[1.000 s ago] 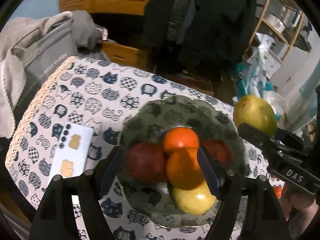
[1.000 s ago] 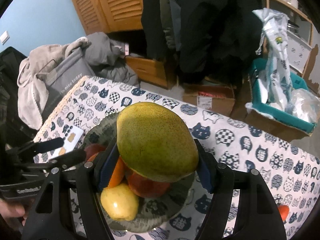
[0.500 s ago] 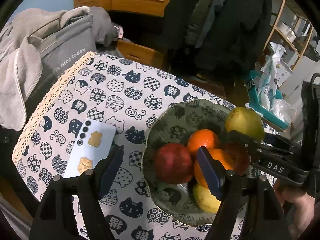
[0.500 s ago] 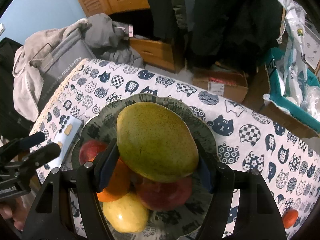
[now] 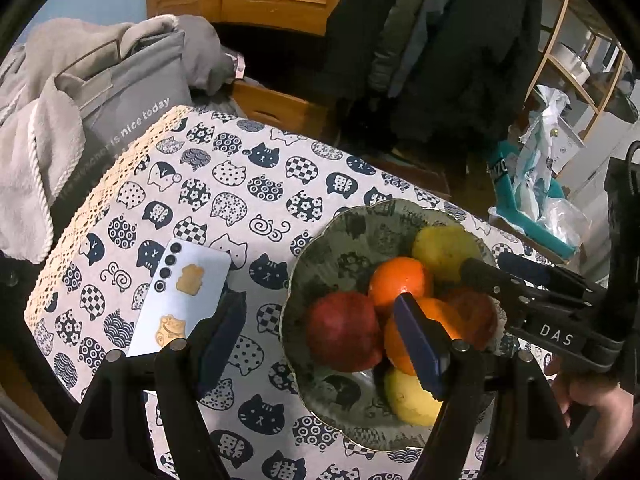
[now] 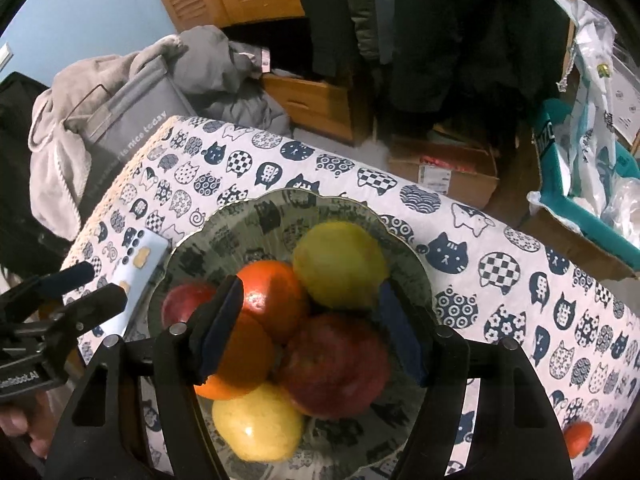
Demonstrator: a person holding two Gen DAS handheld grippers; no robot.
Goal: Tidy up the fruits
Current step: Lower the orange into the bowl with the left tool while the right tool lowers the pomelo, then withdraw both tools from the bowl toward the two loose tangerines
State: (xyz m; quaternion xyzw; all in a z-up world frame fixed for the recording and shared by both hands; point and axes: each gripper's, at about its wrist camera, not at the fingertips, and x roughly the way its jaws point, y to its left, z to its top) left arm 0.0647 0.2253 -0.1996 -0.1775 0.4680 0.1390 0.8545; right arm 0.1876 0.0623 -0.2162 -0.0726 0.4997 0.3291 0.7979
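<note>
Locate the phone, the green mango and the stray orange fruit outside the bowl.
phone (image 5: pixel 182 304), left wrist view, middle of its back.
green mango (image 6: pixel 340 266), right wrist view, top face.
stray orange fruit (image 6: pixel 577 437), right wrist view, its centre.

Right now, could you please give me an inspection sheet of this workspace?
Surface: table under a cat-print cloth.
Job's things: bowl holds two red apples, two oranges, a yellow fruit and a mango; a small orange fruit lies outside it on the cloth.
Clutter: phone, back up, left of the bowl.
Grippers: left gripper open, empty; right gripper open over the bowl, mango at its fingertips, not clamped.
Cables: nothing seen.
Surroundings: grey bag, hanging coats, cardboard box, teal crate.
</note>
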